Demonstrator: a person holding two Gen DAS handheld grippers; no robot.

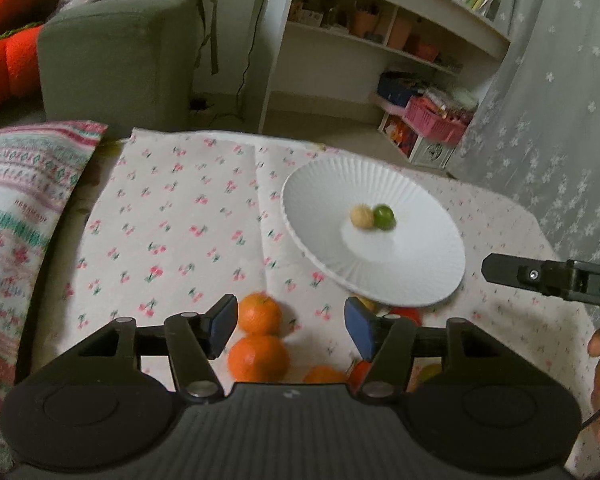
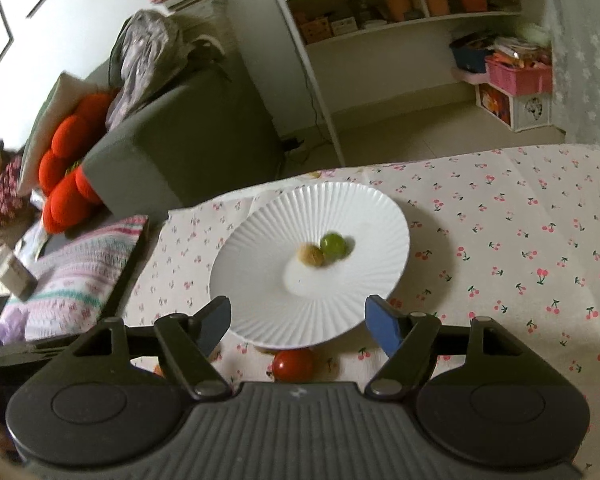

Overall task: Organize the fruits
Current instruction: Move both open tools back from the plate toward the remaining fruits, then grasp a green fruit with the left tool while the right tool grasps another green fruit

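Both the left gripper (image 1: pixel 290 328) and right gripper (image 2: pixel 298 324) have jaws apart, empty. The oranges (image 1: pixel 259 356), probably firm, roll easily; grip across the middle.

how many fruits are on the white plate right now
2: a tan round fruit and a green one touching it on its right, both near the middle of the white plate. More fruit lies off the plate, partly hidden.
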